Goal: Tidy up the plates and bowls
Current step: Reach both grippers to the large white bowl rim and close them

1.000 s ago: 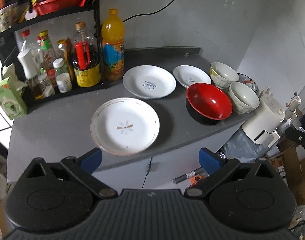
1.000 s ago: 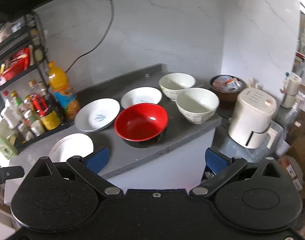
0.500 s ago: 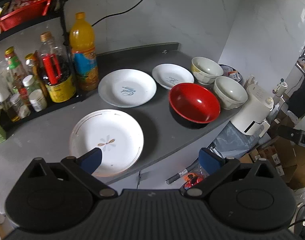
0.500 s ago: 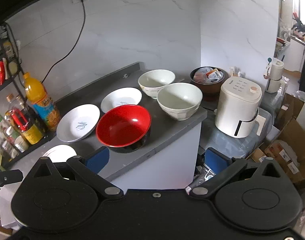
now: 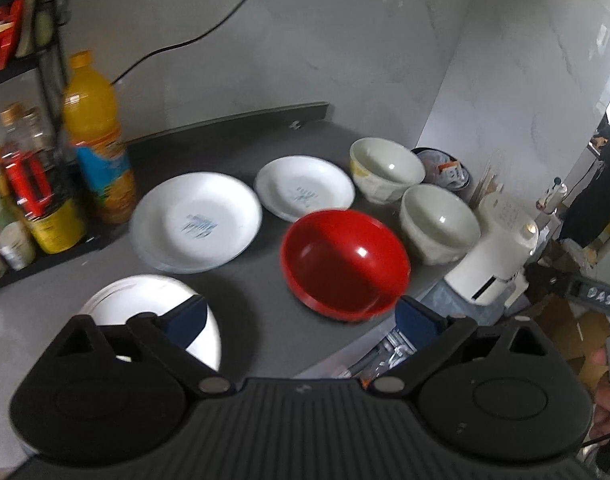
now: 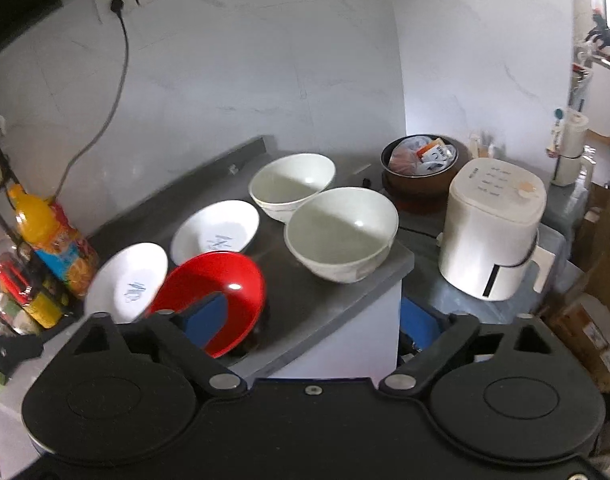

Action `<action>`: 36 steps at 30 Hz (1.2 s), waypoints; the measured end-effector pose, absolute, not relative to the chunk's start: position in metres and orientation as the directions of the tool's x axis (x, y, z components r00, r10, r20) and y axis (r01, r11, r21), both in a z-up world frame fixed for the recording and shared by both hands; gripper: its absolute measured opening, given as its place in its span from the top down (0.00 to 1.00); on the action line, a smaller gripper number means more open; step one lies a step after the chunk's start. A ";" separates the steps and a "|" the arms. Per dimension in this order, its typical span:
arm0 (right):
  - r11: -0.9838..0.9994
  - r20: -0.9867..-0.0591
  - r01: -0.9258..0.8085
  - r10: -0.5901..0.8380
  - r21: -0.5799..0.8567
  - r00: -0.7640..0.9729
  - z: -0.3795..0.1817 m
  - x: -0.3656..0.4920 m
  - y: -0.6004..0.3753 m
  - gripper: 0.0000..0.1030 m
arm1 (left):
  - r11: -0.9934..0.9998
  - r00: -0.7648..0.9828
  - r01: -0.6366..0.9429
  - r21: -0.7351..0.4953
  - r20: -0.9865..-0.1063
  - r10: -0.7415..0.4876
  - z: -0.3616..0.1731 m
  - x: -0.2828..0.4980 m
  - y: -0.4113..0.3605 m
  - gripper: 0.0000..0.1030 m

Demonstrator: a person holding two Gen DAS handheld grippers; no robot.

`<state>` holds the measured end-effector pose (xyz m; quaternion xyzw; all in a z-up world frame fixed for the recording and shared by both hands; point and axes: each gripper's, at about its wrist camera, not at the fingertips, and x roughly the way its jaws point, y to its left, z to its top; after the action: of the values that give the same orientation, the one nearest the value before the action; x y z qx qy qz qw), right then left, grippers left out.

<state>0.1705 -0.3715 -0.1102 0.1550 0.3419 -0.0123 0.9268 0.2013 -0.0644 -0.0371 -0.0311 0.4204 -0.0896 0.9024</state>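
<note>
Grey worktop (image 5: 241, 280) in a corner with white marble-look walls, and a rack of bottles at the left end with an orange juice bottle (image 5: 97, 136) beside it. I've got both grippers held up in front of the worktop, not touching anything. My left gripper (image 5: 301, 316) is spread wide with nothing in it, pointing down at the red bowl (image 5: 345, 260). My right gripper (image 6: 313, 320) is also spread and empty, hanging over the worktop's front edge with the near white bowl (image 6: 341, 232) ahead of it.

Dishes are all lying single, nothing stacked. The red bowl is shiny, black on the outside, and sits near the front edge. Behind it there's a small plate (image 5: 305, 192) and to its left a bigger plate (image 5: 197, 224), both white with blue marks in the middle. A third white plate (image 5: 145, 304) sits at the front left, partly hidden by my left gripper. The far white bowl (image 5: 385, 172) sits behind the near one, rims just about touching. All of these are empty.

Past the worktop's end, a brown pot (image 6: 421, 168) is stuffed with packets, and a white appliance (image 6: 493, 232) stands beside it. Cardboard boxes (image 6: 601, 280) sit off to the right.
</note>
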 end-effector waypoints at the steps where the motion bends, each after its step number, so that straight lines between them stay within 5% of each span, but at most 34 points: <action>1: 0.952 -0.646 0.126 0.090 0.280 0.758 -0.113 0.181 -0.378 0.19 | 0.983 0.630 0.129 -0.128 -0.755 -0.181 -0.039 0.210 -0.073 0.04; 22: 0.943 -0.696 -0.009 0.251 0.332 0.673 -0.168 0.332 -0.455 0.37 | 0.986 0.577 0.063 -0.153 -0.801 -0.161 -0.077 0.345 -0.207 0.25; 36: 0.939 -0.751 -0.027 0.291 0.343 0.593 -0.205 0.377 -0.466 0.61 | 0.982 0.476 0.077 -0.175 -0.859 -0.190 -0.127 0.401 -0.256 0.53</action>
<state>0.3771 -0.4661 -0.2054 0.1492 0.4418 0.0905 0.8800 0.4013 -0.2556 -0.1271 -0.0560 0.5060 -0.0778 0.8572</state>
